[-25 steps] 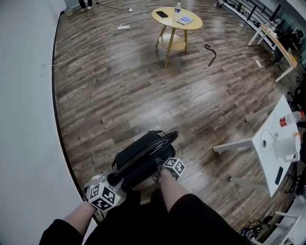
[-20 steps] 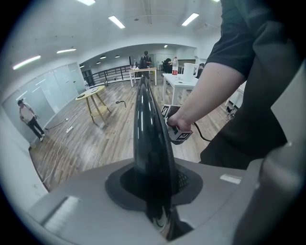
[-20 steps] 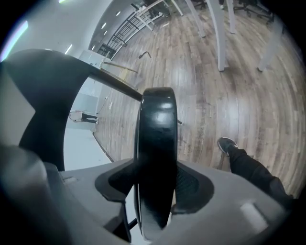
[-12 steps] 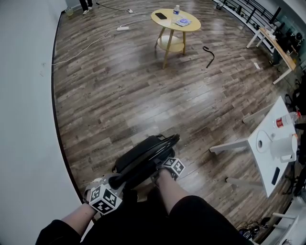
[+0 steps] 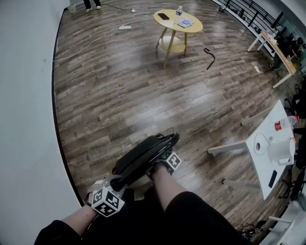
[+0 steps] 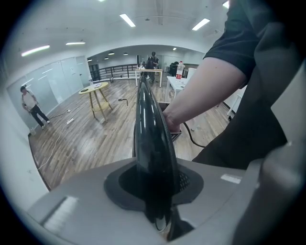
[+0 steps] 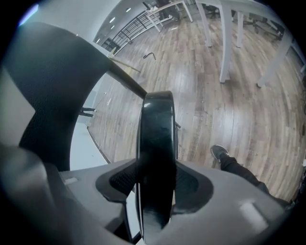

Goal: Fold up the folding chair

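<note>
- Your folding chair (image 5: 142,157) is black, with a glossy tube frame.
- You have it collapsed nearly flat, standing on edge and slanting away from you, low over the wooden floor (image 5: 119,86).

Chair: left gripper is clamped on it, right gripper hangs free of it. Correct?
Not quite. The right gripper is clamped on the chair too: the right gripper view shows its jaws closed on the black frame. The left gripper is clamped on it, as you say.

Round yellow table (image 5: 178,23) (bottle (image 5: 179,9) on top); white table (image 5: 262,158) at right.
</note>
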A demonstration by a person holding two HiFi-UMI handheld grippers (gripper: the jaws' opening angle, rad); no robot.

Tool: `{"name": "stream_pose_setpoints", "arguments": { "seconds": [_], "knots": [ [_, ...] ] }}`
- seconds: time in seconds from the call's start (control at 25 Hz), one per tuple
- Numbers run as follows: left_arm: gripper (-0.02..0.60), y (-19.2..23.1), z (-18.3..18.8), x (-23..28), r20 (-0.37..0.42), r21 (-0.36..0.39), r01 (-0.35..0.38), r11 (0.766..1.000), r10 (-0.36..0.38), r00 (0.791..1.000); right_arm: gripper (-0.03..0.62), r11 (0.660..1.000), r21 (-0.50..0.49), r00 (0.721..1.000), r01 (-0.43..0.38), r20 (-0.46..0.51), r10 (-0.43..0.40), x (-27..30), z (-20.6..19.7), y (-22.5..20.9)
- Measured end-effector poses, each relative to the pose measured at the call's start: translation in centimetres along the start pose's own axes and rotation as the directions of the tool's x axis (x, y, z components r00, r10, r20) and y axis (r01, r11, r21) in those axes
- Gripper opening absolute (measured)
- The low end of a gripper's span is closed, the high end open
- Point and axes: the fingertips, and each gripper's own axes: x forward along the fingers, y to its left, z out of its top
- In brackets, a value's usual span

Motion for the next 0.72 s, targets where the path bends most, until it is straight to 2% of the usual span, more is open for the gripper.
{"name": "stream_pose_setpoints", "arguments": {
  "seconds": [0.16, 0.44, 0.72],
  "knots": [
    [0.084, 0.1, -0.2, -0.1, 0.008, -0.022, -0.012, 1.000, 0.013, 1.000, 0.201, 1.000, -0.009, 1.000, 0.021, 0.007, -0.021, 0.2, -0.1, 1.1],
    [0.084, 0.5, -0.1, -0.3, 0.013, -0.019, -0.031, 0.999, 0.031, 0.999, 0.198, 0.999, 0.008, 0.999, 0.038, 0.036, -0.038, 0.5, -0.1, 3.5],
    [0.078, 2.7, 0.0, -0.8, 0.021, -0.057, -0.057, 0.997, 0.059, 0.998, 0.202, 1.000, -0.006, 0.999, -0.019, 0.040, 0.019, 0.8, 0.0, 5.5]
  ]
}}
